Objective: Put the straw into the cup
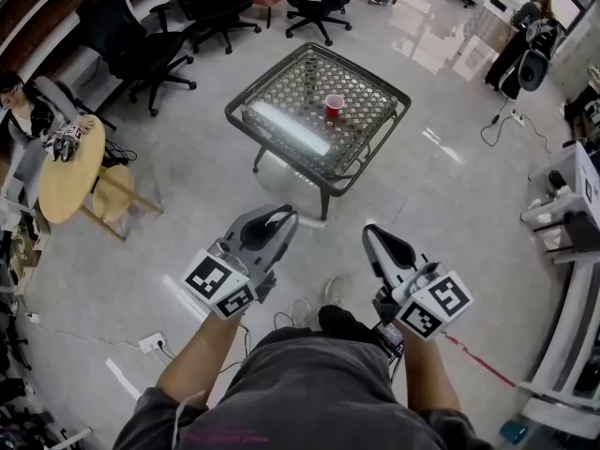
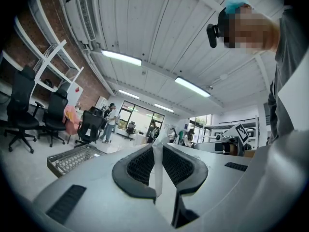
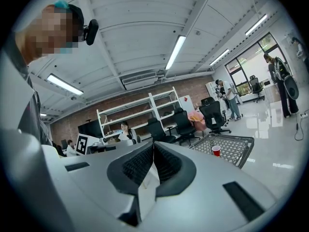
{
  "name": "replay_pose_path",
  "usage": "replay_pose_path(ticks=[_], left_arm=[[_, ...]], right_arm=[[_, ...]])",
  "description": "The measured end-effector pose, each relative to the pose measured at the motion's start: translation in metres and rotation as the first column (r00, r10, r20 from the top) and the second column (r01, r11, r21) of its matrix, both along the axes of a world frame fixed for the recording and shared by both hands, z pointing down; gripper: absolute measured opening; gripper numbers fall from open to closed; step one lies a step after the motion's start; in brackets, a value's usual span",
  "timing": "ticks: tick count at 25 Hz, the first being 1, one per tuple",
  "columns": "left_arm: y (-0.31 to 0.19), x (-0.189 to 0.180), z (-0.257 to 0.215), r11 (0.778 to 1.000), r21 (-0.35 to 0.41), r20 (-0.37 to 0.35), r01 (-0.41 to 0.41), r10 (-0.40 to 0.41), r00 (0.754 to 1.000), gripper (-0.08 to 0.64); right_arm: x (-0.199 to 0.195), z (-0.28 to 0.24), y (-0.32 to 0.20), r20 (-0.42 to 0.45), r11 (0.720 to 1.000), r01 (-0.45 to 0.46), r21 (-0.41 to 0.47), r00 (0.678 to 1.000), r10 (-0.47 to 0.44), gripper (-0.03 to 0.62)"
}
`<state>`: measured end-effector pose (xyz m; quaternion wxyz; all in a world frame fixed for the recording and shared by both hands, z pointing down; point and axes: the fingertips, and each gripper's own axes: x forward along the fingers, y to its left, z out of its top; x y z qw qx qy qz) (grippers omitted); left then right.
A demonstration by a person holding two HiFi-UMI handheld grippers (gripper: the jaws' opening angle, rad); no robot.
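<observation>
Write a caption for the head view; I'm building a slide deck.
The left gripper and right gripper point toward a table holding a red cup.

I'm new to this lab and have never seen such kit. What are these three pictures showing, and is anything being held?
There is no robot here: a person carries a two-jaw gripper in each hand. The cubes with square markers belong to the grippers. The head view comes from a camera on the person's head, looking down at the left gripper and the right gripper. The two gripper views come from cameras riding on each gripper, looking along its jaws. Ahead stands a glass-topped table with one red cup on it. The left gripper is shut on a thin white straw. The right gripper's jaws are together with nothing between them.
</observation>
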<state>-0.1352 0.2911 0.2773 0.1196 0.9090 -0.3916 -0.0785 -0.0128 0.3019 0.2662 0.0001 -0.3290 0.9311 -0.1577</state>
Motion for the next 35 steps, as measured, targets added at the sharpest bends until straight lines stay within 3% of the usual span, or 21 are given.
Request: replay_pose_path(ticks=[13,35], left_arm=[[-0.049,0.010,0.007,1.000,-0.017,0.024,-0.003,0.003,1.000,0.055],[-0.190,0.081,0.013,0.997,-0.064,0.092,0.050,-0.044,0.995,0.055]], right_arm=[[0.008,0.012,-0.050,0.014,1.000,0.011,-0.022,1.000,-0.010,0.014],[0.074,0.027,-0.194,0.072,0.993,0.086,-0.080,0.994,-0.081,0.014]])
